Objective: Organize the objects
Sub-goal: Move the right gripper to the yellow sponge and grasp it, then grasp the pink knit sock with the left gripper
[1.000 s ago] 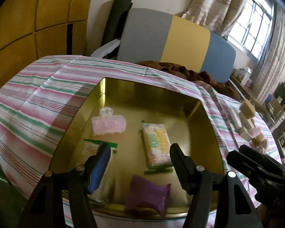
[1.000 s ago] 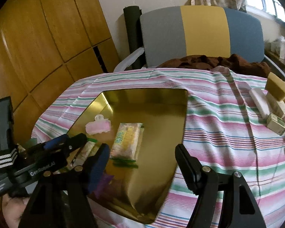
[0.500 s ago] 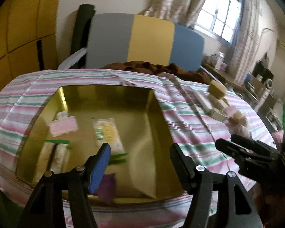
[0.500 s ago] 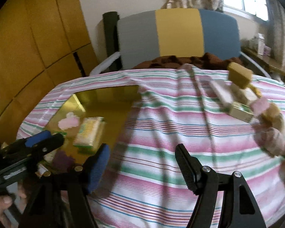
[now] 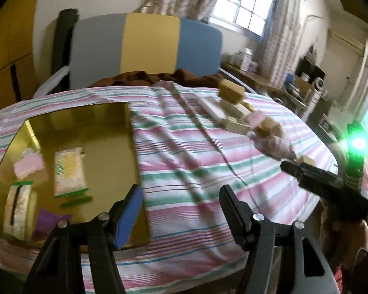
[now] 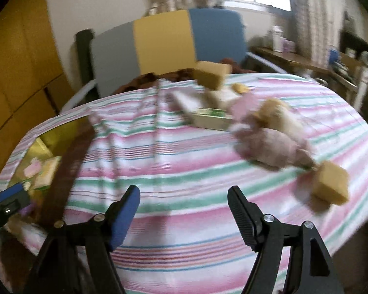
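Note:
A gold tray (image 5: 105,132) sits at the left of the striped tablecloth (image 5: 198,156); it also shows in the right wrist view (image 6: 49,137). In it lie a pale snack packet (image 5: 67,169), a pink clip (image 5: 28,166), a white packet (image 5: 18,208) and a purple packet (image 5: 47,221). A cluster of tan and white blocks and pinkish wrapped items (image 5: 243,120) lies at the right of the table, nearer in the right wrist view (image 6: 265,132). My left gripper (image 5: 181,203) is open and empty over the tray's right edge. My right gripper (image 6: 184,208) is open and empty above the cloth.
A grey, yellow and blue chair back (image 5: 147,46) stands behind the table with brown cloth (image 5: 147,78) on its seat. A tan block (image 6: 331,186) lies near the table's right edge. Yellow wood panels (image 6: 17,61) at left; shelves and a window at right.
Both grippers have swung right, away from the tray and toward the cluster of blocks. The tray has slid to the left of both views. Both stay open and empty.

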A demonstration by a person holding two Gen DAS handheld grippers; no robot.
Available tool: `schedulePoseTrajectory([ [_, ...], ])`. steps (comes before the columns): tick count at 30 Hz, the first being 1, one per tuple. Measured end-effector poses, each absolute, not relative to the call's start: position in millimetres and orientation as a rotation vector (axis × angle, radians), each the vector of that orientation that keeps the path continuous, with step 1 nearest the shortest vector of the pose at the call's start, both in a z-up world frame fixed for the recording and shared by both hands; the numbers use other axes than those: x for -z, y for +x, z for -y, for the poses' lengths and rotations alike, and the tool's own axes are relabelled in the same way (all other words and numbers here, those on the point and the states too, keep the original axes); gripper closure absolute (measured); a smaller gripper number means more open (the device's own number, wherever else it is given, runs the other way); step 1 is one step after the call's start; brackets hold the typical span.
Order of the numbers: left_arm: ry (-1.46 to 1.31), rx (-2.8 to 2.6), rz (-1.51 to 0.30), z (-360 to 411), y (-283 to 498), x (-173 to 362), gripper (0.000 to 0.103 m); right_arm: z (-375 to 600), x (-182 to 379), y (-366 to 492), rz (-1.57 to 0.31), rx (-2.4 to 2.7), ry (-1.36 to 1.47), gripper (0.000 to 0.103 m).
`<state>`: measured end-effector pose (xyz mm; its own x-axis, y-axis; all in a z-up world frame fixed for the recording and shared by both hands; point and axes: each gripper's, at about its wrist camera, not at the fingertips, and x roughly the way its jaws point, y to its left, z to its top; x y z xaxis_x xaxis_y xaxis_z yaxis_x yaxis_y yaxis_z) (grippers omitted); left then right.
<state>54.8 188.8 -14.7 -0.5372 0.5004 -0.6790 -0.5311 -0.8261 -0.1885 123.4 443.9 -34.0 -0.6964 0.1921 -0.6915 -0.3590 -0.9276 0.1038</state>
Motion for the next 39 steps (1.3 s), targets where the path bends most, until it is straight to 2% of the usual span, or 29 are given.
schedulePoseTrajectory([
  [4, -1.008, -2.285, -0.097, -211.3, 59.2, 14.7, 0.037, -483.8, 35.0, 149.2, -0.328, -2.470, -0.909, 0.028],
  [7, -1.017, -2.255, -0.115, -225.9, 59.5, 16.9, 0.037, -519.4, 36.6, 164.5, -0.329, -2.340, -0.825, 0.019],
  [13, -1.022, -2.214, -0.153, -253.1, 64.2, 19.6, 0.037, -582.5, 48.0, 175.0, -0.482, -2.251, -0.798, 0.019],
  [18, -1.036, -2.176, -0.188, -275.8, 67.6, 23.2, 0.037, -599.9, 54.1, 168.1, -0.484, -2.272, -0.832, 0.019],
  [19, -1.038, -2.166, -0.194, -281.9, 68.2, 24.1, 0.037, -602.0, 56.3, 163.1, -0.467, -2.268, -0.857, 0.021],
  [20, -1.041, -2.157, -0.195, -286.8, 68.4, 25.1, 0.037, -605.4, 57.8, 160.4, -0.455, -2.267, -0.880, 0.029],
  [23, -1.043, -2.133, -0.201, -303.0, 69.2, 26.8, 0.037, -610.8, 61.9, 160.2, -0.463, -2.266, -0.921, 0.042],
  [31, -1.061, -2.032, -0.222, -361.3, 66.1, 35.0, 0.037, -618.3, 52.7, 171.7, -0.504, -2.285, -0.946, 0.050],
  [32, -1.067, -2.022, -0.224, -367.9, 64.8, 36.3, 0.037, -618.9, 49.6, 171.8, -0.498, -2.286, -0.947, 0.066],
  [33, -1.074, -2.010, -0.223, -376.1, 63.9, 37.9, 0.037, -619.1, 47.4, 171.7, -0.490, -2.286, -0.955, 0.074],
  [37, -1.089, -1.980, -0.245, -405.5, 62.1, 43.0, 0.037, -629.7, 43.7, 166.7, -0.484, -2.280, -1.028, 0.075],
  [39, -1.083, -1.980, -0.256, -415.2, 61.2, 44.4, 0.037, -635.9, 45.8, 165.6, -0.529, -2.289, -1.051, 0.072],
])
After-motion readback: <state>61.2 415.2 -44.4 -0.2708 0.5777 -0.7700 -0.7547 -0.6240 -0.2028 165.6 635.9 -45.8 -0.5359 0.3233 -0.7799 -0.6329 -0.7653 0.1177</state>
